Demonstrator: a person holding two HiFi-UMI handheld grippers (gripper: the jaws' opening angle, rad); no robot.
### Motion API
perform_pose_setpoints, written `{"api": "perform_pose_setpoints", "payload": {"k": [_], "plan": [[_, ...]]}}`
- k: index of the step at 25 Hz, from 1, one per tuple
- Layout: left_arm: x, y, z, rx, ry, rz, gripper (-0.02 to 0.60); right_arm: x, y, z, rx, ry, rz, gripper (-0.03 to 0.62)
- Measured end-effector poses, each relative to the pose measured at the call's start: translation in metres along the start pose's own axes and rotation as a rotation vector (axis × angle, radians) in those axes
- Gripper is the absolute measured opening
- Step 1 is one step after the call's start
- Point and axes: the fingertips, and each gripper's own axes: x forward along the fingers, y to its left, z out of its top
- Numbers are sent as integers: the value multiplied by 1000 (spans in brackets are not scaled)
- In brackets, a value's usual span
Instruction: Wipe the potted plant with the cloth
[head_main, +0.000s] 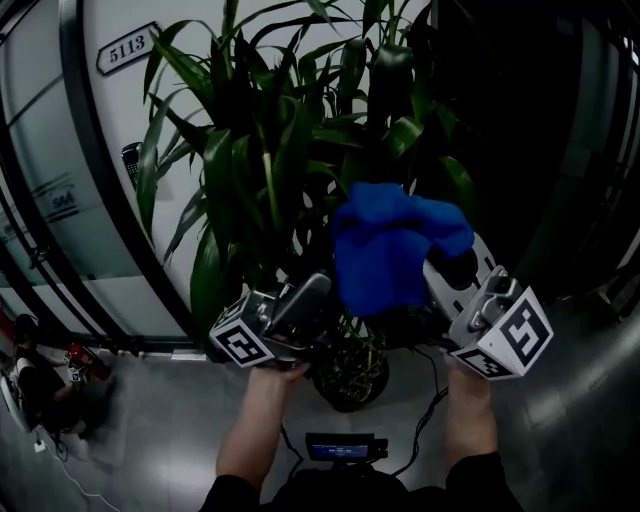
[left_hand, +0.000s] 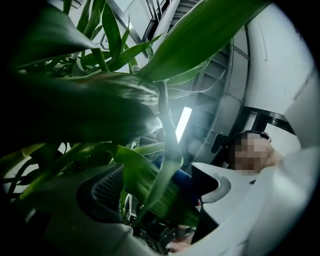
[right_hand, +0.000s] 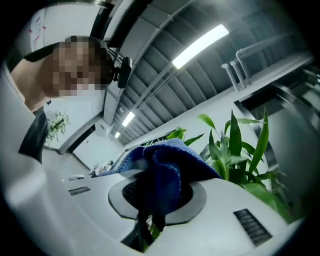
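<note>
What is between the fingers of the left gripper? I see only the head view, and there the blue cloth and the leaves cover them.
Observer: In the left gripper view, the left gripper has its fingers wide apart. A long green leaf passes between them, and they do not seem to press it.
Operator: And the right one, does it really grip the cloth, or does the cloth only lie on top?
Observer: It grips it. In the right gripper view, the right gripper is closed on the blue cloth, with a fold bunched up above the grip.
</note>
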Motion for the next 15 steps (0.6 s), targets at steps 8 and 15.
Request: {"api": "perform_pose_setpoints", "payload": {"k": [8,15], "plan": [[10,-7,-7,5,22,-21,420,51,-30,-23,39,41,-32,71],[5,-2,-15,31,38,38,420,55,-4,-80,103,200,87,71]]}}
